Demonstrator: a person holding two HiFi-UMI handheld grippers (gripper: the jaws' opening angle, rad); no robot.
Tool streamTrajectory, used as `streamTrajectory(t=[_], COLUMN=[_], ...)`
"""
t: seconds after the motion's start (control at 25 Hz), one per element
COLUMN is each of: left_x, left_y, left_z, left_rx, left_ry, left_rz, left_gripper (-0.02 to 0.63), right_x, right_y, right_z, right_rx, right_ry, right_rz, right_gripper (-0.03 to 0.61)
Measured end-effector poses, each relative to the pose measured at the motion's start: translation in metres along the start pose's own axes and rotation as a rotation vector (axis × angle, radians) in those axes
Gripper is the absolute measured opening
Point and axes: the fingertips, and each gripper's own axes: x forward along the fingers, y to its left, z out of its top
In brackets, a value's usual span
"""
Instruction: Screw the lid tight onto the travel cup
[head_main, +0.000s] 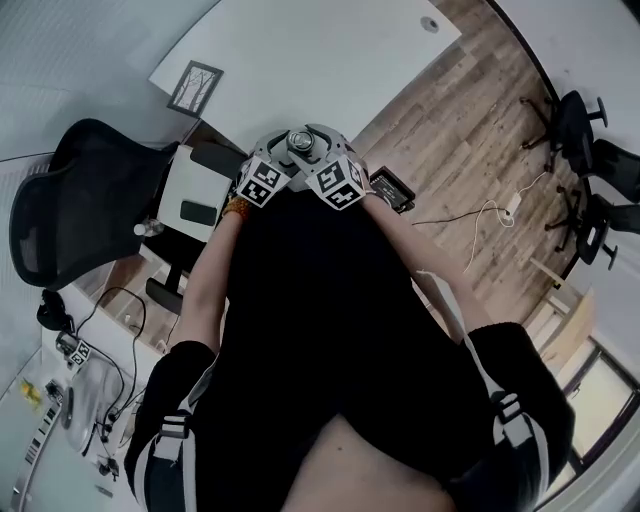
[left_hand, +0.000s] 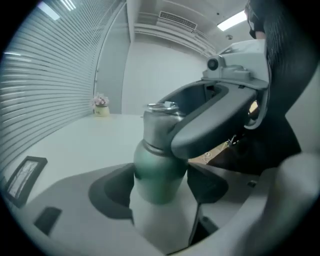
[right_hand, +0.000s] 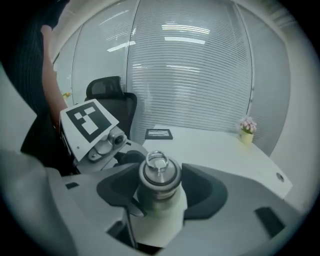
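Observation:
The travel cup (left_hand: 159, 172), green above and white below, hangs in the air in front of the person, off the table. Its steel lid (right_hand: 159, 172) with a ring on top sits on the neck. My left gripper (left_hand: 160, 187) is shut on the cup's body, with the dark pads against both sides. My right gripper (right_hand: 159, 195) is shut round the lid, and one of its grey fingers (left_hand: 210, 125) wraps the steel top in the left gripper view. In the head view both grippers meet at the lid (head_main: 300, 141), left gripper (head_main: 284, 158) and right gripper (head_main: 318, 155).
A white table (head_main: 320, 50) lies ahead with a framed picture (head_main: 195, 88) and a small flower pot (right_hand: 246, 131) on it. A black office chair (head_main: 80, 200) stands at the left. More chairs (head_main: 590, 160) and a cable (head_main: 480, 215) are on the wood floor at the right.

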Motion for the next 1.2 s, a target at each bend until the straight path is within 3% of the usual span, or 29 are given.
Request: streamTrajectory(t=[0.12,0.32,0.4,0.48,0.56,0.64,0.72,0.84,0.96,1.08,1.2], left_x=[0.001,0.0,-0.001,0.0,0.001,0.001,0.0,0.0,0.002,0.003,0.001], left_y=[-0.001,0.004,0.004,0.005,0.005,0.004,0.005,0.007,0.006,0.006,0.006], left_z=[-0.003,-0.007,-0.007,-0.007,-0.009,-0.006,-0.004,-0.004,-0.003,-0.007,-0.014], left_rx=[0.048,0.282,0.369,0.415,0.404,0.332,0.234,0.061,-0.049,-0.027,0.093], left_ry=[0.033,0.21,0.284,0.331,0.335,0.271,0.186,0.074,0.009,0.023,0.12], left_rz=[-0.07,-0.377,-0.495,-0.562,-0.554,-0.466,-0.336,-0.145,-0.031,-0.065,-0.242], left_gripper=[0.336,0.336,0.335,0.336,0.339,0.393,0.402,0.402,0.361,0.355,0.354], right_x=[0.003,0.005,0.007,0.009,0.007,0.002,-0.002,-0.003,0.0,0.001,0.003], right_y=[0.003,0.011,0.013,0.014,0.014,0.011,0.004,0.003,0.005,0.007,0.013], right_z=[-0.002,0.002,0.003,0.003,0.005,0.011,0.017,0.013,0.009,0.007,0.005], right_rx=[-0.028,-0.263,-0.325,-0.335,-0.312,-0.225,-0.117,-0.054,-0.03,-0.078,-0.177], right_ry=[0.016,0.056,0.082,0.1,0.078,0.016,-0.027,-0.014,-0.005,0.011,0.021], right_rz=[0.102,0.392,0.469,0.501,0.483,0.406,0.283,0.118,0.045,0.084,0.216], right_gripper=[0.263,0.264,0.264,0.264,0.267,0.336,0.336,0.321,0.264,0.255,0.252])
